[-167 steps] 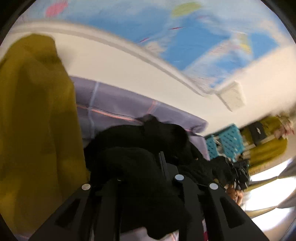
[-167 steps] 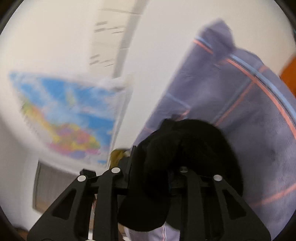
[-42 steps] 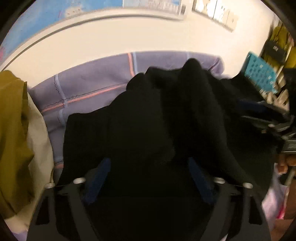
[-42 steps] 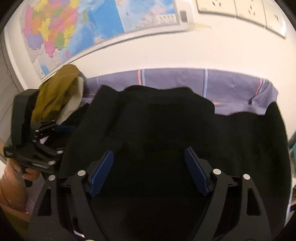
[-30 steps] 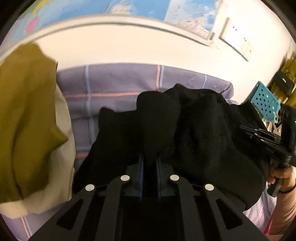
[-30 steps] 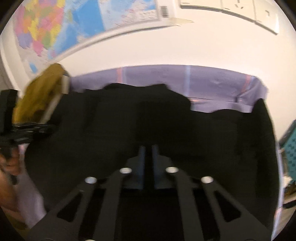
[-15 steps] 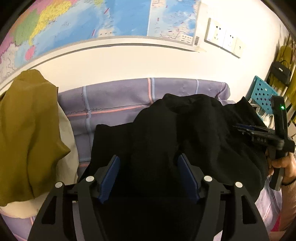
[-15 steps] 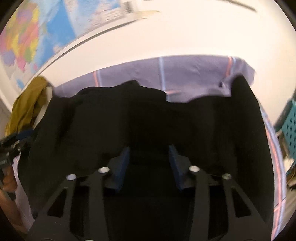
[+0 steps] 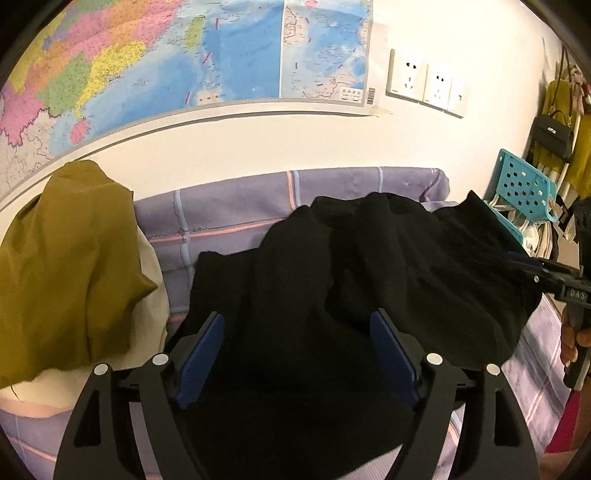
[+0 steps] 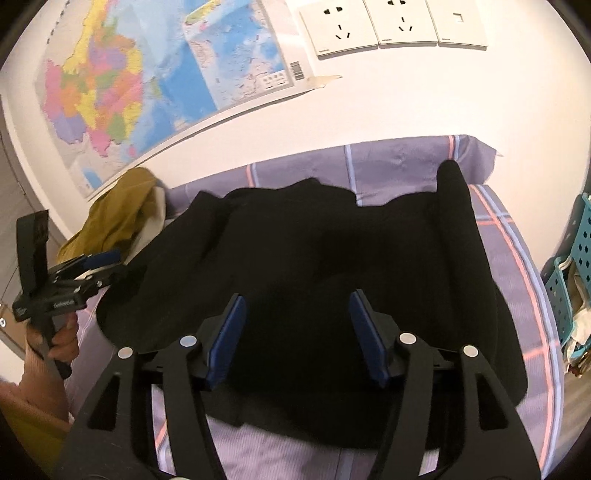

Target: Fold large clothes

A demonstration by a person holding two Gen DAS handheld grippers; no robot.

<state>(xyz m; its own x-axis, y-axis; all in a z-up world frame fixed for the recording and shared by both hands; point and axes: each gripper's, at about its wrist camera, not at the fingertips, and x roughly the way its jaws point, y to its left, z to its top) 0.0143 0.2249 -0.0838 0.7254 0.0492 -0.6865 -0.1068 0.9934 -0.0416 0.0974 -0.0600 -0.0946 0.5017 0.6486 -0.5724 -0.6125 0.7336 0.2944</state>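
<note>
Against the wall at far left, a mustard garment (image 9: 70,258) is lying heaped over something cream (image 9: 147,332) on the purple checked sheet (image 9: 229,210), with a map (image 9: 166,62) hanging above it. Just right of that heap, the black garment (image 9: 332,280) is lying spread and rumpled across the sheet, reaching nearly to the wall at the back. The left gripper (image 9: 297,328) is hovering over the near edge of the black cloth, its jaws opening wide; the cloth is lying under and between the blue pads (image 9: 201,350), though neither pad seems to be pressing on it, and the dark fabric is making that hard to judge. Further right, the right gripper (image 10: 297,308) is likewise opening over the garment's near side, pads (image 10: 365,332) apart with cloth below them and nothing pinched. Sockets (image 10: 391,26) are sitting on the wall above, and a teal basket (image 9: 524,188) is standing at far right beside the bed.
</note>
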